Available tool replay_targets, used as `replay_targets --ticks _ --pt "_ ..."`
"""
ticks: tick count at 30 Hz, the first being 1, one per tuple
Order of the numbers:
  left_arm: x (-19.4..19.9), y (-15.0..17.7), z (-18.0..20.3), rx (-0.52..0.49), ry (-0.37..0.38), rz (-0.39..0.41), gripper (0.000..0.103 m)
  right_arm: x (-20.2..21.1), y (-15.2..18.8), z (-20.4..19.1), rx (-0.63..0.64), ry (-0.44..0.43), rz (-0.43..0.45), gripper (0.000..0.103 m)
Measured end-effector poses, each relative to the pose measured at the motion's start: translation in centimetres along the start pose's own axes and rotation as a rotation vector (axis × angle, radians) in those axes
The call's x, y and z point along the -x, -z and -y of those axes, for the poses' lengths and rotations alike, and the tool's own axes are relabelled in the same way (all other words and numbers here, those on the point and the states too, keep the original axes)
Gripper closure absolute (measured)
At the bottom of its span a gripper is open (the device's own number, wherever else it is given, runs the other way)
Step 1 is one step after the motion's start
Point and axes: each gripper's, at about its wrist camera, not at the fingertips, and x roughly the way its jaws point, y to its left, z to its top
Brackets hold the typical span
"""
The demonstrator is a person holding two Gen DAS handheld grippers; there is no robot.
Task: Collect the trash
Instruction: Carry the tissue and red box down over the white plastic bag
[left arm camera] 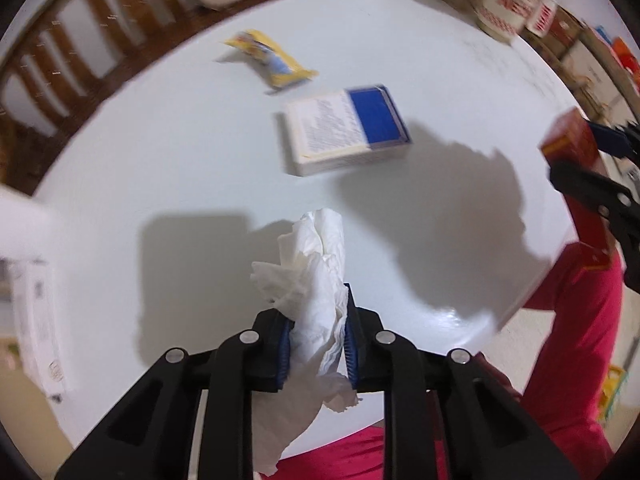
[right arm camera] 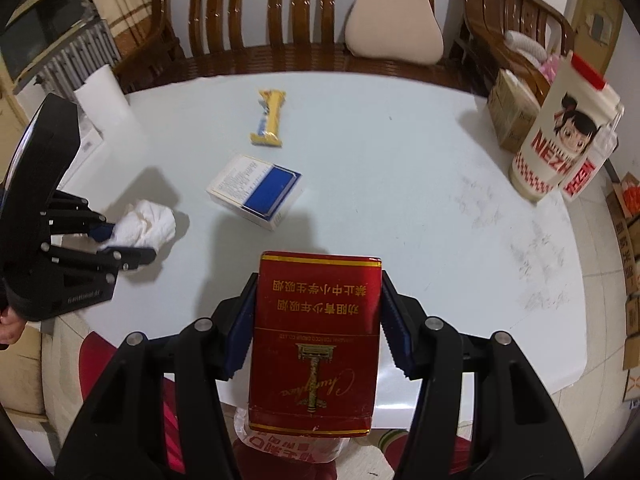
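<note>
My left gripper is shut on a crumpled white tissue, held above the pale table; the right wrist view shows the same tissue in the left gripper at the left. My right gripper is shut on a red cigarette pack, lifted over the table's near edge; the left wrist view has this red pack at its right border. A blue-and-white box and a yellow snack wrapper lie on the table.
A large cream cup with red print and a cardboard box stand at the table's right. A wooden bench with a beige cushion runs behind. A person's red clothing shows below the near edge.
</note>
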Motion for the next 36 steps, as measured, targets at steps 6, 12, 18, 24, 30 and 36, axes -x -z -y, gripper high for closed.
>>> replay_targets --ticks 6,12,18,24,30,36 --pt "4.7 1.1 2.1 0.055 -0.026 0.083 0.081 3.2 0.4 -0.9 0.048 -0.019 0.069 0.047" --pt "8.5 3.2 4.2 0.085 -0.051 0.165 0.081 6.7 1.7 -2.0 0.112 -0.032 0.122 0.047" --pt "10.7 5.7 6.4 0.109 -0.054 0.221 0.081 9.7 3.8 -3.0 0.16 -0.052 0.156 0.047" --pt "11.4 7.9 9.2 0.116 -0.037 0.249 0.081 12.2 6.9 -4.2 0.212 -0.055 0.191 0.047" --pt "10.9 9.6 11.8 0.115 -0.007 0.271 0.081 13.3 9.7 -4.6 0.222 -0.053 0.188 0.047" --pt "9.4 11.6 13.0 0.137 0.003 0.28 0.081 12.5 12.5 -5.0 0.218 -0.062 0.161 0.047"
